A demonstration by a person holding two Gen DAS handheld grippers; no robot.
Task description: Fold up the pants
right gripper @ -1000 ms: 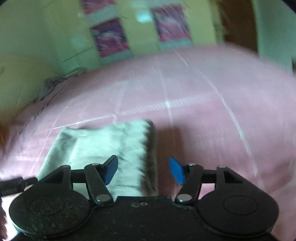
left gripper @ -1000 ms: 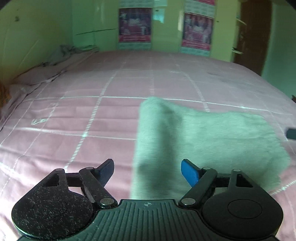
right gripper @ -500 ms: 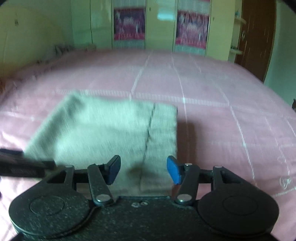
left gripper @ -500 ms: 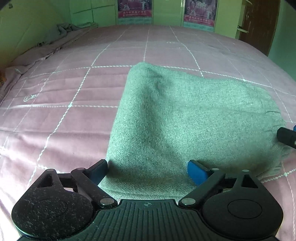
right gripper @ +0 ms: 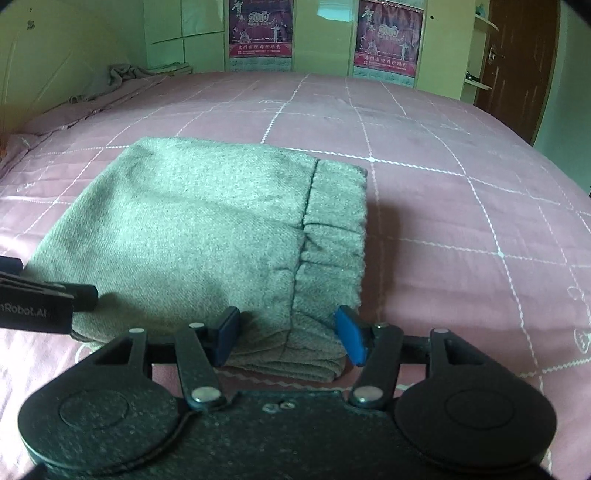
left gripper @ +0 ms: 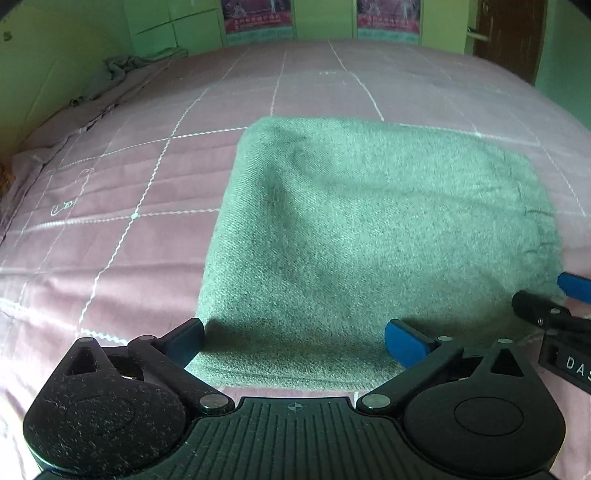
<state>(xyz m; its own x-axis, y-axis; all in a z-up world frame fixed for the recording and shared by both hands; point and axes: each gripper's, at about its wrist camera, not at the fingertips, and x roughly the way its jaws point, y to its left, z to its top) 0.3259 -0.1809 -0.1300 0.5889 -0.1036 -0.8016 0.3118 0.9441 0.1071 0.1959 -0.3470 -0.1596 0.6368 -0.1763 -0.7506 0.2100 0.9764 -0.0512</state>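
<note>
The left gripper (left gripper: 293, 341) is hovering at the near edge of the pants (left gripper: 369, 229), and its jaws are opening wide; the near left corner of the cloth is lying between the blue pads, but they are not pressing on it. The right gripper (right gripper: 288, 332) is standing at the near right corner of the pants (right gripper: 207, 236), over the gathered waistband (right gripper: 332, 236). Its jaws are also opening, half apart, with the thick folded edge between them, and the pads are not visibly squeezing it. The pants are lying as a compact grey-green rectangle of several layers on the pink bed (left gripper: 129, 240), close to its near side. So the folding is looking almost finished, in my judgement. Beyond the pants, the bed is stretching away with its white grid lines. A crumpled cloth (right gripper: 122, 74) is lying far beyond the pants to the left, at the far corner of the bed, and behind it two posters (right gripper: 260, 29) are hanging on the wall. The risk now, I think, is coming from the near edge: if a pad is catching the top layer while a gripper is pulling away, the layer may be dragged and the fold may be opening again. The bulky waistband side may also be springing up, because it is thicker than the other side.
</note>
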